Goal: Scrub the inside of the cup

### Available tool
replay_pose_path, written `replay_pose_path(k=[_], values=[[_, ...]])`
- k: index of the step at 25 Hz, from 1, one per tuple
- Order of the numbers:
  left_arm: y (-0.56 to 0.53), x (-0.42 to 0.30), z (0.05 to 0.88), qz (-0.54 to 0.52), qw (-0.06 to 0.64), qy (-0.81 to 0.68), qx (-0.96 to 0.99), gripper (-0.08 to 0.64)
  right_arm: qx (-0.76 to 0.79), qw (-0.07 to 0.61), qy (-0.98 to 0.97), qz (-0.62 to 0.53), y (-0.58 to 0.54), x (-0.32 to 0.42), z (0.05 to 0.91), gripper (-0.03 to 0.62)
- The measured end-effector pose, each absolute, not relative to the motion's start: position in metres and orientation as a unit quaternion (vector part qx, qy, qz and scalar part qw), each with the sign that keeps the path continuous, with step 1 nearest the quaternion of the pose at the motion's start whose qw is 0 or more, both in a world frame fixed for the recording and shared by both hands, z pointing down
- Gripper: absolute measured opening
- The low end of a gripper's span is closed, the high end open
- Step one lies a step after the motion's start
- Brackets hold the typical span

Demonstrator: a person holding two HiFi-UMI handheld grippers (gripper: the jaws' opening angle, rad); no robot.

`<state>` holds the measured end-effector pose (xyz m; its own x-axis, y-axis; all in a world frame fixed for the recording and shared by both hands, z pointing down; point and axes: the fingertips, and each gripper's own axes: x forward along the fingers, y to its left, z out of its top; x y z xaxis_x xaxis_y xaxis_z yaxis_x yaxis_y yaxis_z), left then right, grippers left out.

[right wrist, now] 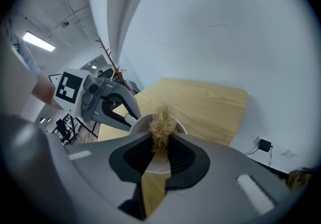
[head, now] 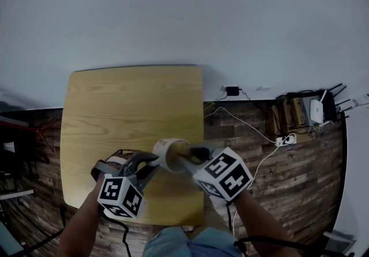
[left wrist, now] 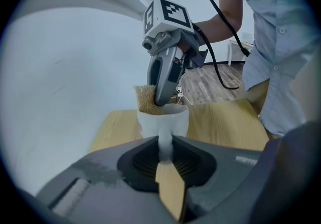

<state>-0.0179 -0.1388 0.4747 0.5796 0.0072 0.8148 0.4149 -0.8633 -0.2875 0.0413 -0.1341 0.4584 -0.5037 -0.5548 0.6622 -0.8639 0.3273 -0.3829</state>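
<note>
Cup: white, one handle, sits over the bench close to its front right corner. I can't tell whether its base touches the bench top or is held just off it.

Left gripper reaches in over the front edge of the bench. Its fingers are nearly together, pinching the cup's handle between the pads, and the cup body sticks out past the tips.

Right gripper comes in over the same corner of the bench from the right side. Its fingers are clamped on a tan fibre scrubber, and the tuft pokes out beyond the tips. Finger tips and scrubber are down in the cup's mouth. The scrubber presses on the inner wall at the rim, with part of it showing above the rim.

Both my forearms show at the front edge of the bench. A wood plank floor lies right of the bench, with cables and a power strip. A pale wall runs behind the far edge.
</note>
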Motion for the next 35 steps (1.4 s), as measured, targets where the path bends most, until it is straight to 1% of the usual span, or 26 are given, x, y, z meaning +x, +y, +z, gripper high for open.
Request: replay_pose_path(k=[5,13,16,24,35], values=[[-0.136,-0.015,0.474,-0.446,0.235,-0.120,-0.855,0.074,0.461,0.234,-0.774,0.366,-0.124,0.050,0.467,0.067],[-0.132,-0.012,0.475,-0.451,0.232,-0.111,-0.855,0.074,0.441,0.263,-0.769,0.382,-0.104,0.042,0.476,0.067],[-0.133,-0.011,0.476,-0.451,0.230,-0.109,-0.856,0.074,0.433,0.258,-0.769,0.393,-0.099,0.034,0.476,0.067],[-0.129,-0.011,0.477,-0.455,0.233,-0.112,-0.852,0.074,0.440,0.208,-0.778,0.397,-0.110,0.018,0.455,0.067],[-0.131,-0.013,0.475,-0.457,0.243,-0.116,-0.848,0.074,0.455,0.224,-0.786,0.353,-0.125,0.036,0.441,0.067]])
